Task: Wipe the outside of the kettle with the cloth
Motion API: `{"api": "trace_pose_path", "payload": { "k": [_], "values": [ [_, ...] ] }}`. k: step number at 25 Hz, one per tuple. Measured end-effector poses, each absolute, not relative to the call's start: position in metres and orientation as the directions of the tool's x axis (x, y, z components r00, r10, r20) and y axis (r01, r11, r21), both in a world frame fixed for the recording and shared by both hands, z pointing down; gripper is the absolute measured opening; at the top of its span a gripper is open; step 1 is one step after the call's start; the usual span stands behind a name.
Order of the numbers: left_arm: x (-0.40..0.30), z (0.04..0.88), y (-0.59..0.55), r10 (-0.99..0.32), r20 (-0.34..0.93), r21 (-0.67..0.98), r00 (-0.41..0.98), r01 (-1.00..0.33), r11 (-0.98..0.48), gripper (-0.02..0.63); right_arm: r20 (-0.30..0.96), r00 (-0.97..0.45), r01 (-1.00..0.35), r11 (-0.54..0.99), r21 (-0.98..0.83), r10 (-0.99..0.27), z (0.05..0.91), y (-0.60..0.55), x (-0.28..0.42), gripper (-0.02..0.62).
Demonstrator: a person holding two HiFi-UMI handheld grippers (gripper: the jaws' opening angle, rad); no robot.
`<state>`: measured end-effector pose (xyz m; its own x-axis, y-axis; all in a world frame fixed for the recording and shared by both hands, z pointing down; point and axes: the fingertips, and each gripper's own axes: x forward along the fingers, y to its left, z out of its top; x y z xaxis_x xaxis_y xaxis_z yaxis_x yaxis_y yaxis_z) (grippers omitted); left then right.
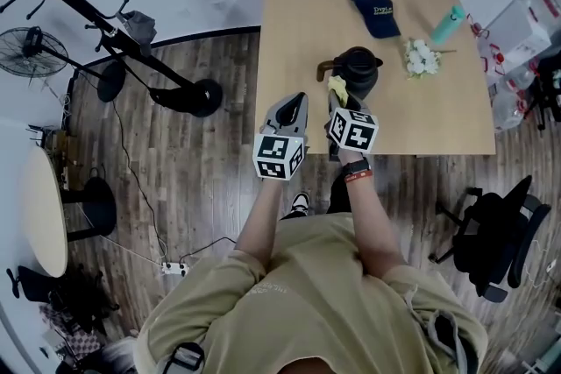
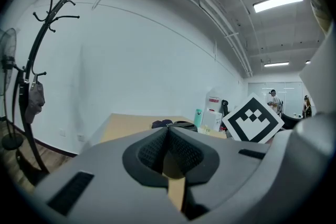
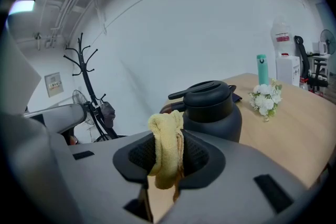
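- The right tongs (image 3: 169, 140) are clamped on a yellow cloth (image 3: 164, 131). It bunches up above the jaw tips and hangs a little below them.
- The left tongs (image 2: 168, 136) have their jaws pressed together with nothing between them. They sit just beside the right tongs at 9 o'clock, over the near edge of the worktop (image 1: 456, 114).
- The dark kettle (image 1: 358, 70) stands upright on the worktop at 12 o'clock of the right tongs, lid on.
- The cloth is close up to the kettle's near side; it may be touching, but neither view settles that.
- From the kettle, a navy cap (image 1: 375, 10) lies at 1 o'clock. White flowers (image 1: 422, 57) lie near at 3 o'clock, and a teal bottle (image 1: 447, 24) lies farther out at 2 o'clock.
- A black coat stand (image 1: 105, 31) leans over the wooden floor at 9 o'clock of the worktop.
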<state>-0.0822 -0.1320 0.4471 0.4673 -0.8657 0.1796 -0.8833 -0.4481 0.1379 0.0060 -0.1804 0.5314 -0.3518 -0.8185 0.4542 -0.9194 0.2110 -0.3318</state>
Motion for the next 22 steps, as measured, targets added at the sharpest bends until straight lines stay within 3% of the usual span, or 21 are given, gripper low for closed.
{"api": "trace_pose_path", "payload": {
  "k": [22],
  "values": [
    [-0.087,0.458,-0.149,-0.867,0.203,0.133,0.454,-0.89,-0.436,0.02,0.514,-0.283,-0.942,0.133,-0.309,-0.809,0.549,-0.222,-0.003,0.117]
  ]
}}
